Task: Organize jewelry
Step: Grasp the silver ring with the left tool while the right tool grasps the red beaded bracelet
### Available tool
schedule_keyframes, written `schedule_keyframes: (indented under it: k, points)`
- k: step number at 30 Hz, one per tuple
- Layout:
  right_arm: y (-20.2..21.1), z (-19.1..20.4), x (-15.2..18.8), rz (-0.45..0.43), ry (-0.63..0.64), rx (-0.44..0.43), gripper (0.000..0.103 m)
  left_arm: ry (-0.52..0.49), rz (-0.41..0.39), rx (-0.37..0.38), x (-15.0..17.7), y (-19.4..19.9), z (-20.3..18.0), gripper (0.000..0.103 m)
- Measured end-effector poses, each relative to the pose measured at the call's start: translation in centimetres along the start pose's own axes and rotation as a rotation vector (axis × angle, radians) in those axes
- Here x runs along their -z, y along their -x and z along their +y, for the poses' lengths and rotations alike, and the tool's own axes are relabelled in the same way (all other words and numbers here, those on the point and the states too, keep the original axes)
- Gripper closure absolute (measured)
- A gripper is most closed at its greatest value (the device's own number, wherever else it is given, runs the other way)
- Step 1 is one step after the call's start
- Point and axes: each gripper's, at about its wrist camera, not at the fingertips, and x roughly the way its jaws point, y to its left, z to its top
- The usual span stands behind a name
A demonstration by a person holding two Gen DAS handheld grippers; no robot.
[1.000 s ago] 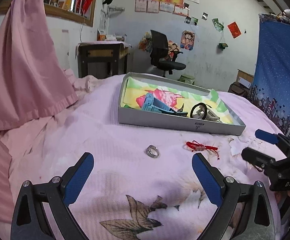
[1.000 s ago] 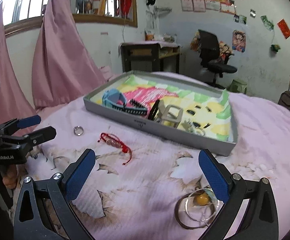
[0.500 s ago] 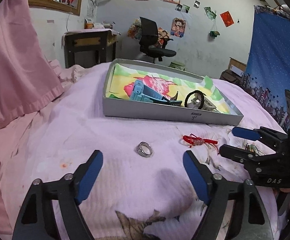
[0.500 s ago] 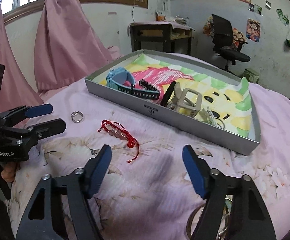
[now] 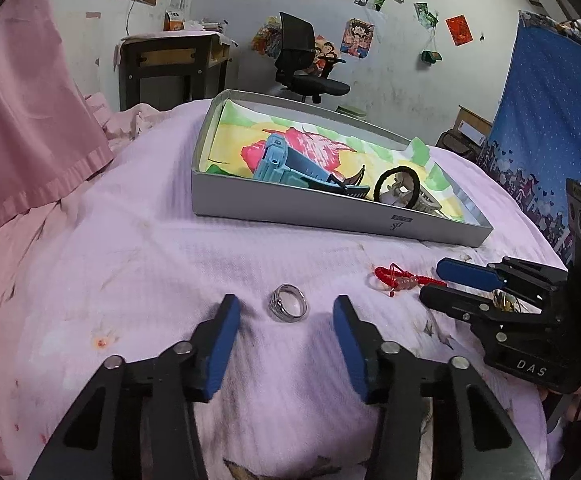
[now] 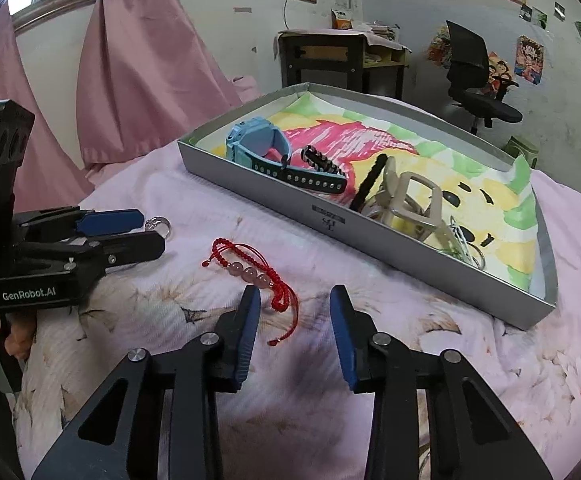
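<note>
Left wrist view: my left tongs (image 5: 286, 312) stand spread and empty, low over the bed (image 5: 130, 264), with the silver ring (image 5: 288, 308) lying flat on the cloth between the two blue pads (image 5: 222, 344), just ahead of their tips and, as far as I can tell, untouched by either. The ring is a plain round metal band, so no axis favours one closing direction. Right wrist view: my right tongs (image 6: 294, 308) are likewise spread and empty; the red cord bracelet (image 6: 256, 274) lies just beyond them, its long axis running from far left toward the near gap, the loose tail ending between the pads. It carries three pale pink beads at mid-length and looks limp. Each piece lies nearest its own tongs. The grey tray (image 6: 370, 236) stands farther off, already holding a blue watch (image 6: 262, 144) and other pieces; I judge both items are bound there.
</note>
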Motion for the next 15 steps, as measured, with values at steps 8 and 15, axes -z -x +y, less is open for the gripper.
schedule_keyframes:
  k: [8, 15]
  points:
    - [-0.39, -0.07, 0.04, 0.006, -0.006, -0.005, 0.074, -0.001, 0.017, -0.010, -0.03, -0.49, -0.18, 0.079]
    - [-0.48, 0.09, 0.18, 0.004, -0.002, -0.018, 0.084, -0.023, 0.035, -0.012, -0.06, -0.88, -0.45, 0.084]
